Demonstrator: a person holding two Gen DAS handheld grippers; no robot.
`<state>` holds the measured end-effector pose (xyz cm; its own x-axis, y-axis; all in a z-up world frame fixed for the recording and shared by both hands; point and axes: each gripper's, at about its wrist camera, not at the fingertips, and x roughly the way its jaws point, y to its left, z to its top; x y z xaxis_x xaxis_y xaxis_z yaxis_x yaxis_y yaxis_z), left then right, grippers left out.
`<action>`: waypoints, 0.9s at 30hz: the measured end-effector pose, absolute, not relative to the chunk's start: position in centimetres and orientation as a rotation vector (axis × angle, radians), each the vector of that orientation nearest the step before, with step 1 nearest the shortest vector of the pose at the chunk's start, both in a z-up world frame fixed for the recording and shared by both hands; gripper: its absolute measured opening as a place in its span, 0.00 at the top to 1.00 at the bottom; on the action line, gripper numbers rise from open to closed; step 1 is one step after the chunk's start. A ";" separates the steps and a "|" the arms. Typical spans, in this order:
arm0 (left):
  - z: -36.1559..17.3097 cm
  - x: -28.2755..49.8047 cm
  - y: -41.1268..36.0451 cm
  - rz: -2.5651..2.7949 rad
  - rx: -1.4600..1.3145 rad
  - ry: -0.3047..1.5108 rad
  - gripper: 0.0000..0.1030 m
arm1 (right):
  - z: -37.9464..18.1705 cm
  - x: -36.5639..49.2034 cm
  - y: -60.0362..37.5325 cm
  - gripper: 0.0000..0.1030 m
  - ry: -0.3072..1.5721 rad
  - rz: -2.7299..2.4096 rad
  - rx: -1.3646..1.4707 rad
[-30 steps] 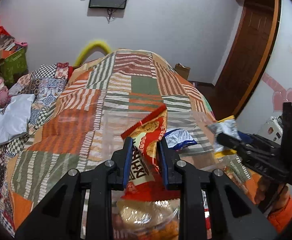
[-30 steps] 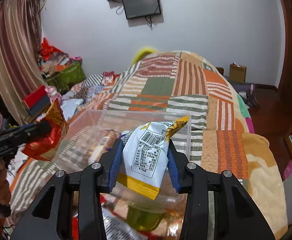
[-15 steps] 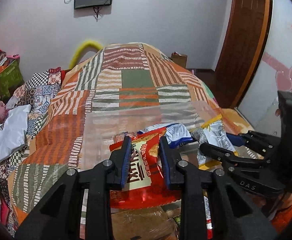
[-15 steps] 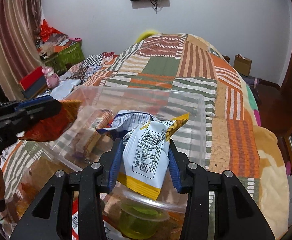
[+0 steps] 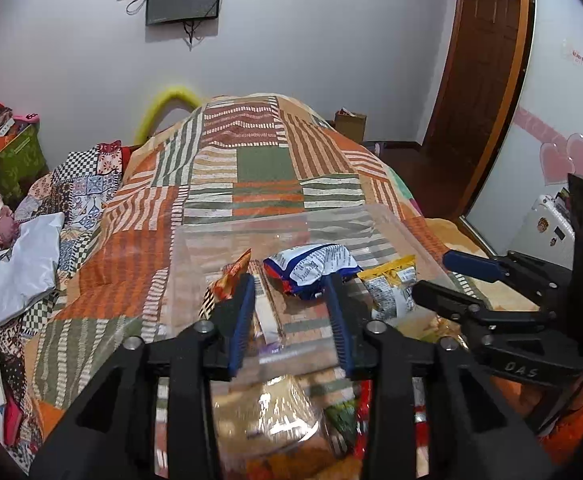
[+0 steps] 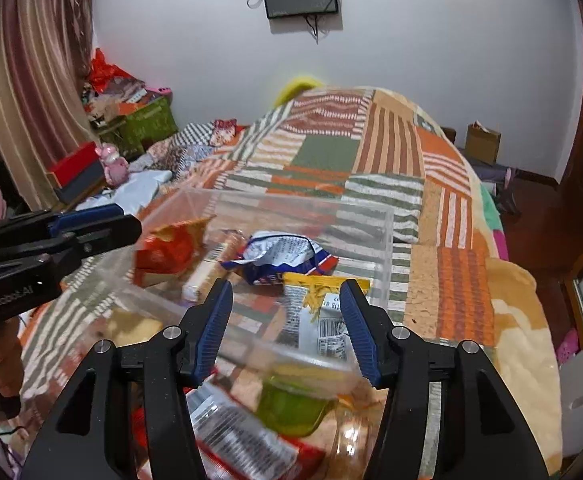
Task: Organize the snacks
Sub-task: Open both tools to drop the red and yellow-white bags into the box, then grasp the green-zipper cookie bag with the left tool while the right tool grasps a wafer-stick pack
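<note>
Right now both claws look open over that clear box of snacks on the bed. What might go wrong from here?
Two risks I can see. The yellow-and-white packet lies at the clear box's near edge, right by the right gripper; pulling back carelessly might drag it out again. The box rests on a soft striped quilt, not a firm surface, so a nudge from the left gripper could tip or slide it and spill the red packet and blue-and-white packet.

My left gripper [image 5: 291,312] and right gripper [image 6: 287,324] are black frames with ribbed blue pads [image 6: 213,330] and silver screws. I see 2 white markings and an orange sleeve [image 5: 571,412].
</note>
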<state>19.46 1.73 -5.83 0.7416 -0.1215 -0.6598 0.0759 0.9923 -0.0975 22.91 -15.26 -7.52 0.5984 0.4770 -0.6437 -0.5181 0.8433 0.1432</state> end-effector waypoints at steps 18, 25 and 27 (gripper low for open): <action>-7.6 7.9 0.5 -0.067 -0.042 0.800 0.10 | -7.1 13.5 -19.2 0.34 0.680 0.570 -0.051; -10.4 4.9 0.1 -0.095 -0.116 0.905 0.07 | -9.2 11.7 -21.6 0.34 0.733 0.537 -0.025; -11.4 4.2 -0.2 -0.098 -0.121 0.932 0.07 | -9.8 11.6 -22.2 0.34 0.746 0.519 -0.022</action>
<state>4.23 -0.22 -11.40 0.5925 -0.1363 -0.7939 0.0312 0.9887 -0.1464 11.57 -22.19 -9.76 0.6148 0.4424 -0.6529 -0.4579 0.8743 0.1611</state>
